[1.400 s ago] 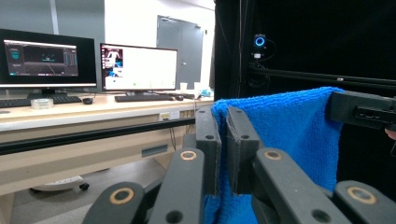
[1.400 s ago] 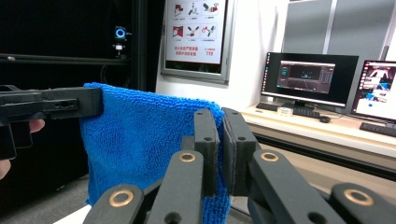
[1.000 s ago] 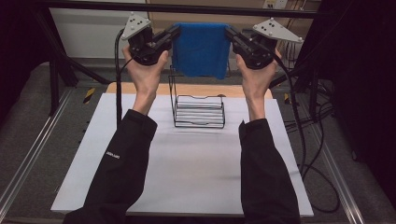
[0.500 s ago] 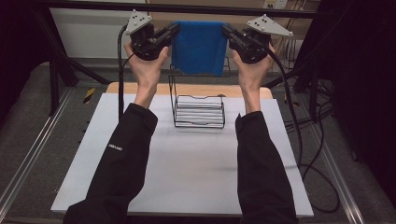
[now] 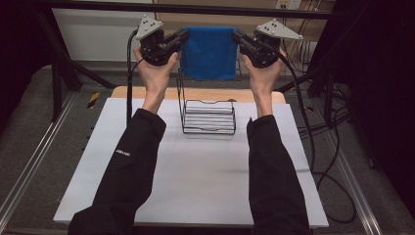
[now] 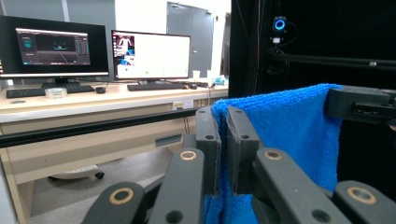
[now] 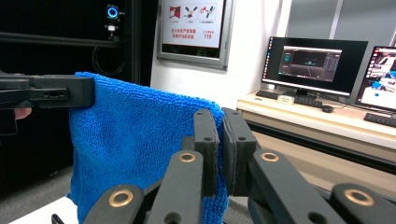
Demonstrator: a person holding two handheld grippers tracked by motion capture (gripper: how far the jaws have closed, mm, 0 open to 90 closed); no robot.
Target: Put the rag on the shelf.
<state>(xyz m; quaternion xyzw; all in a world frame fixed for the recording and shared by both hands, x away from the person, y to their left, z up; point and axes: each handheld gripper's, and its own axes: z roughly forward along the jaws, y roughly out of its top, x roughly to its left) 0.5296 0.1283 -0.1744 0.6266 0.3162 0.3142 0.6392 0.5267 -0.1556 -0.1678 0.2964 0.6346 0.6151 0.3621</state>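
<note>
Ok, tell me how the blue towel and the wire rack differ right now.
The blue towel hangs in the air, while the wire rack stands on the white table. The towel is soft cloth stretched flat; the rack is a rigid frame of thin black wire. The towel is pinched at its top corners by the left gripper and right gripper; nothing holds the rack. Both sit centred between the person's forearms.

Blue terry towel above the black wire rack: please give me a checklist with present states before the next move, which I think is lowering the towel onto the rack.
1. Left tool shut on a top corner of the blue terry towel: ok.
2. Right tool shut on the other top corner: ok.
3. Towel spread flat, top edge level between the tools: ok.
4. Towel hangs free above the black wire rack: ok.
5. Towel lined up over the rack's top bar: cannot tell.
6. Rack upright on the white table: ok.
</note>
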